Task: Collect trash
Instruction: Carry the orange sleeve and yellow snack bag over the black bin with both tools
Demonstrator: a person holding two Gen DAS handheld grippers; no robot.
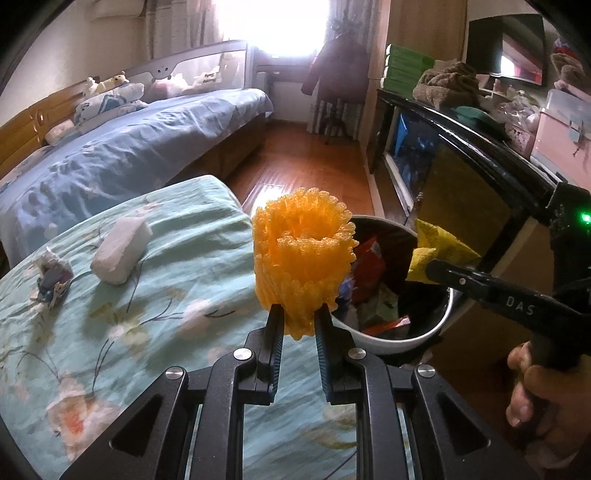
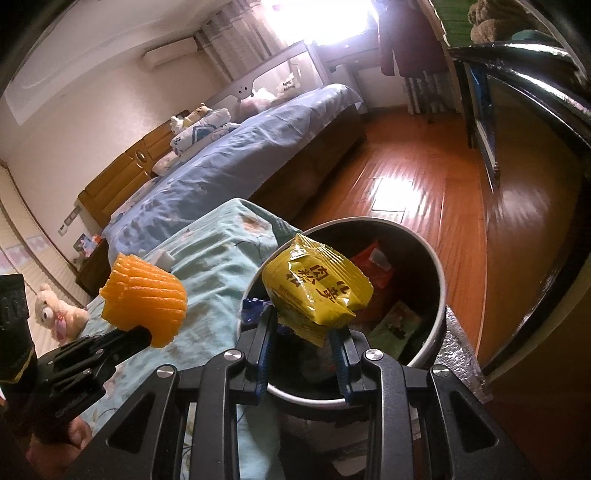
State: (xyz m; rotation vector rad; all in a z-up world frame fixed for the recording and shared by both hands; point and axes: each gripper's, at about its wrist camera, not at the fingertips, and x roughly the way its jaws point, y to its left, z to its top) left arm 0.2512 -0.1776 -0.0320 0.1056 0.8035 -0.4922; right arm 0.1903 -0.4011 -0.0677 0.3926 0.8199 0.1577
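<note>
over bin (image 2: 441,291) rim: right gripper (image 2: 306,325) pinching yellow packet (image 2: 317,288).

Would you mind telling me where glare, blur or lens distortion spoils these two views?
Left wrist view: the window is blown out white, and the black cabinet edge bows with fisheye distortion. Right wrist view: sunlight glares off the wooden floor, and the dark glossy surface at far right is smeared; the crinkled yellow snack packet stays sharp.
</note>
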